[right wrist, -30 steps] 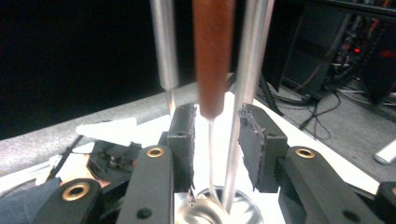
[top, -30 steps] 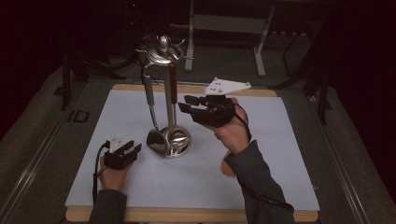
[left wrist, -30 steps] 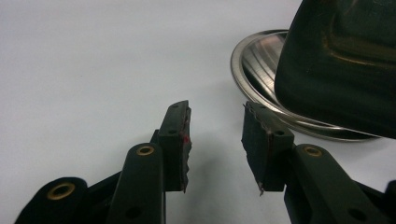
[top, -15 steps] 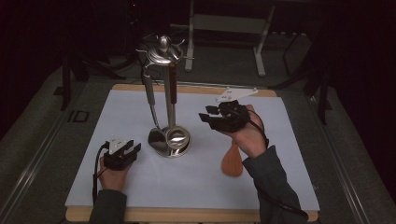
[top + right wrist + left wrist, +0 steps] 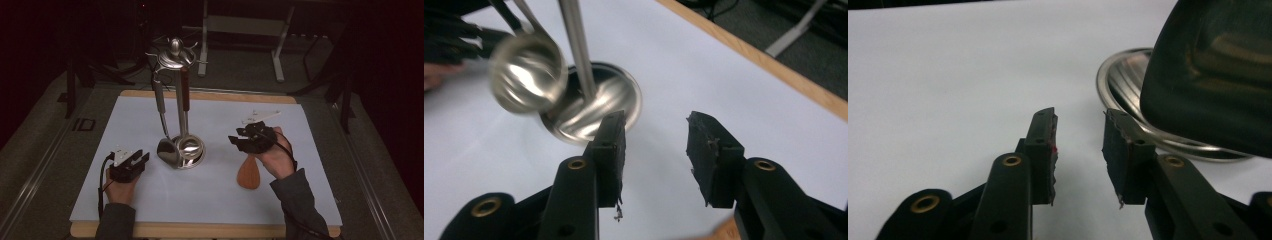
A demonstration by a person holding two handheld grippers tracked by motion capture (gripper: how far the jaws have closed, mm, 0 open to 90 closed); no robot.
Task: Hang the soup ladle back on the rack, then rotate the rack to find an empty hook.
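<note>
A metal utensil stand [image 5: 176,55] rises from a round steel base [image 5: 196,152] in the middle of the white table top. A grey-handled ladle [image 5: 167,150] and a brown-handled spoon [image 5: 184,95] hang from it. On the table a wooden spatula [image 5: 248,172] lies partly under the right hand. My right gripper [image 5: 240,139] is open above the spatula's handle end, right of the stand. Its own view shows empty jaws [image 5: 656,125] facing the base [image 5: 614,95] and a shiny bowl [image 5: 526,72]. My left gripper [image 5: 139,159] rests open left of the base, jaws [image 5: 1079,120] empty beside the dark ladle bowl [image 5: 1213,75].
The white sheet [image 5: 300,200] covers a wooden board whose edge [image 5: 240,96] shows at the far side. Dark floor and metal table legs [image 5: 277,55] lie beyond. Cables trail from both grippers along the forearms.
My right gripper has moved away from the stand, to the right and nearer the person. The spatula lies where it was. The left gripper has stayed put.
</note>
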